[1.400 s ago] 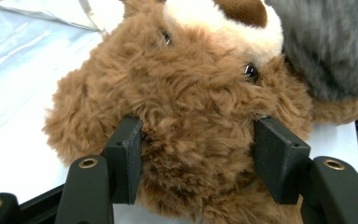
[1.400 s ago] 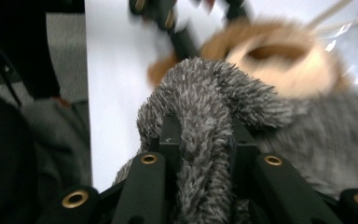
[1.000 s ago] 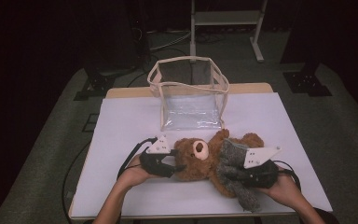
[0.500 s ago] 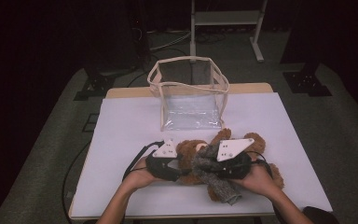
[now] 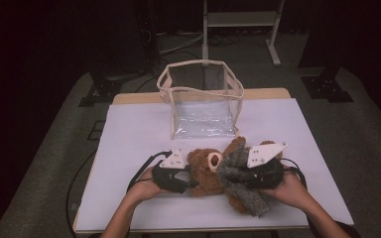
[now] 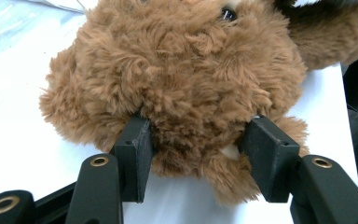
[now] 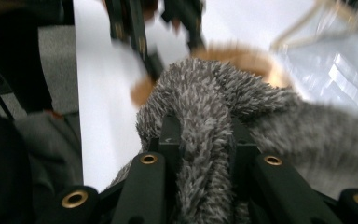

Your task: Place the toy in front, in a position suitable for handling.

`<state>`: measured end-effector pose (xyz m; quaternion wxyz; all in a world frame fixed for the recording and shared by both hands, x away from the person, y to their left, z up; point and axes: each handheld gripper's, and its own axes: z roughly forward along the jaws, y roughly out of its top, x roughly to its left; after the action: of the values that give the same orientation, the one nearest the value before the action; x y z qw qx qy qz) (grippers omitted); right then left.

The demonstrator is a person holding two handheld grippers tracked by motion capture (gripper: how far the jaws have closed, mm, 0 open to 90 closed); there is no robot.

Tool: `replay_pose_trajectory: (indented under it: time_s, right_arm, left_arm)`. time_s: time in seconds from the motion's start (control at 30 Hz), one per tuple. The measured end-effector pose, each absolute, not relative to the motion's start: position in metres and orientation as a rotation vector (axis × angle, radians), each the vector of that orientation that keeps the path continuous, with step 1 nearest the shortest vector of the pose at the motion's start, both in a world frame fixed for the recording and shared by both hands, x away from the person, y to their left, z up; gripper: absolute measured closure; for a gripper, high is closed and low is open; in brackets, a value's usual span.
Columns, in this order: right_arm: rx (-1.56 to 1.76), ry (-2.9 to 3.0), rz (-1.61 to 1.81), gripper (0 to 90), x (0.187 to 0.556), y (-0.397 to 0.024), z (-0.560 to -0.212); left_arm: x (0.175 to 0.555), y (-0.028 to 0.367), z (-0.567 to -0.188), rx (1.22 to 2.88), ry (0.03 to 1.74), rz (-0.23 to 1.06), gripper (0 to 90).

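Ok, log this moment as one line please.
left gripper: shut on teddy bear head | right gripper: shut on grey scarf | clear bag: open, behind

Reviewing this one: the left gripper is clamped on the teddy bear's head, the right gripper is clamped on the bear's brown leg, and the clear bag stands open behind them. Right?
Not quite. The right gripper is clamped on the grey scarf, not a brown leg; the right gripper view shows grey fuzzy fabric pinched between its jaws. The rest holds: the left gripper grips the teddy bear's head, and the clear bag stands open behind.
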<state>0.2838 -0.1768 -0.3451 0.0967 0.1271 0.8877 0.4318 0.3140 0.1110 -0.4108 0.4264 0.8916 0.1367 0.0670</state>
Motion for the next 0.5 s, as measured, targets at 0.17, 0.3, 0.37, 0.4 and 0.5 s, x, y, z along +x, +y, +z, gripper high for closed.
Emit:
replay_pose_trajectory:
  time_s: [0.17, 0.3, 0.37, 0.4, 0.5]
  right_arm:
    - [0.268, 2.657, 1.249, 72.4, 0.305, -0.135, -0.333]
    - [0.261, 2.685, 1.199, 72.3, 0.32, -0.115, -0.342]
    - [0.292, 2.707, 1.23, 72.4, 0.326, -0.115, -0.349]
    - [0.293, 2.712, 1.238, 72.3, 0.325, -0.117, -0.35]
    - [0.302, 2.726, 1.257, 72.3, 0.316, -0.125, -0.348]
  left_arm:
    - [0.311, 0.11, -0.411, 2.236, 0.315, 0.17, 46.2]
    - [0.31, 0.11, -0.412, 2.249, 0.317, 0.18, 45.7]
    - [0.312, 0.113, -0.411, 2.239, 0.332, 0.189, 43.2]
    - [0.312, 0.113, -0.411, 2.239, 0.332, 0.189, 41.9]
    - [0.312, 0.115, -0.405, 2.2, 0.339, 0.2, 41.3]
